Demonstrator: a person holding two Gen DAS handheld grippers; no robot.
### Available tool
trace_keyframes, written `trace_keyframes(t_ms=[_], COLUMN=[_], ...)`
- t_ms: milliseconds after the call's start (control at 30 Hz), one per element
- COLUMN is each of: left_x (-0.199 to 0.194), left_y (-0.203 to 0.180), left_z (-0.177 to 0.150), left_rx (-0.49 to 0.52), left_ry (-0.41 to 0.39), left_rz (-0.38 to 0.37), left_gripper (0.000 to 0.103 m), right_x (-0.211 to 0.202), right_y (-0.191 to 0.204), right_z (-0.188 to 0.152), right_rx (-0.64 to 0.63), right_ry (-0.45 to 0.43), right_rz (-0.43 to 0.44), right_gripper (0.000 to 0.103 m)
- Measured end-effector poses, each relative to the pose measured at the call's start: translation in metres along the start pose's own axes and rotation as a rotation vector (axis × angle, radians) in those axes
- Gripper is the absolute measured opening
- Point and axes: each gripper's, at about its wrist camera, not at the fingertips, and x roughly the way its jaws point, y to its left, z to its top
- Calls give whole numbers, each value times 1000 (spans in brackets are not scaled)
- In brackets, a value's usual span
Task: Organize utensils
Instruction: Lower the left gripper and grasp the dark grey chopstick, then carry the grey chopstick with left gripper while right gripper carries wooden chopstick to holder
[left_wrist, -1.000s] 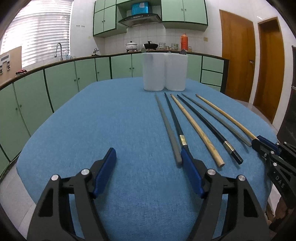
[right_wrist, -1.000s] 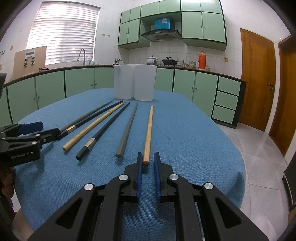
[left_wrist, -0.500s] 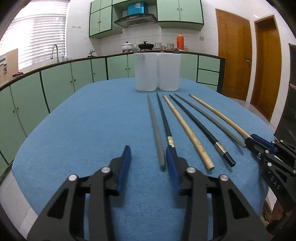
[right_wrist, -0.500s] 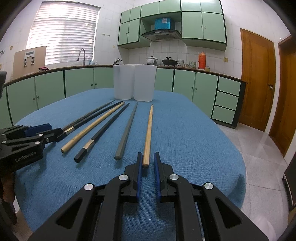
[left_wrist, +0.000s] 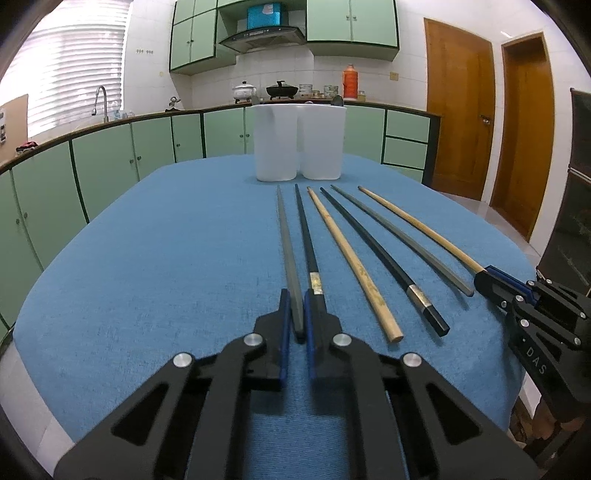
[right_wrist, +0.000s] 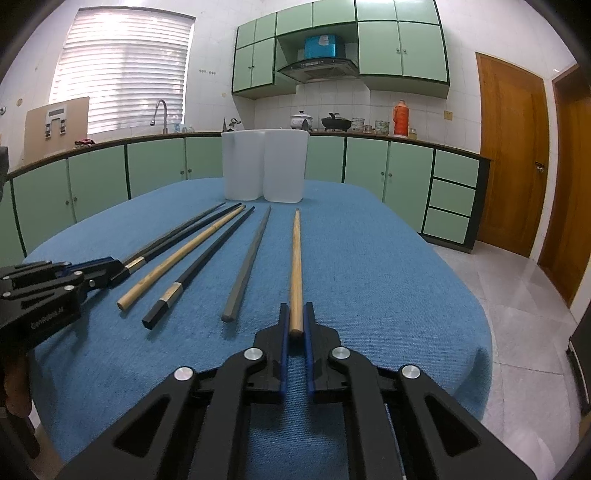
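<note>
Chopsticks, six in a row on blue bench (left_wrist: 147, 258), long axes running straight ahead from both sets of jaws toward white holder (left_wrist: 299, 144) at far end. Left gripper (left_wrist: 295, 314): jaws just closed on near end of grey chopstick (left_wrist: 286, 254), leftmost in row. Right gripper (right_wrist: 295, 317): jaws clamped on butt of light wooden chopstick (right_wrist: 295, 258), rightmost. Each held stick extending forward from its jaws, tip nearest holder. Visible from left wrist only: something dark poking above holder rim, too small to name.
</note>
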Motion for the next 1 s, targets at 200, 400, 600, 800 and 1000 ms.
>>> trace_keyframes(t_ms=[200, 400, 600, 800, 1000], left_x=[-4, -18, -36, -51, -67], left_y=[3, 6, 6, 1, 1], left_z=[8, 23, 51, 82, 112], left_rx=[-8, 5, 45, 93, 117], left_ry=[-10, -63, -138, -189, -253], left_rz=[-2, 12, 46, 49, 25], left_gripper=[6, 6, 6, 6, 6], right_x=[-4, -18, -35, -45, -48], right_y=[-7, -15, -23, -30, -33], right_z=[6, 26, 55, 89, 124], right_rx=[18, 33, 18, -19, -42], right_ry=[-6, -50, -118, -162, -181], right_rz=[-4, -1, -16, -36, -28], right_gripper=[7, 7, 7, 7, 7])
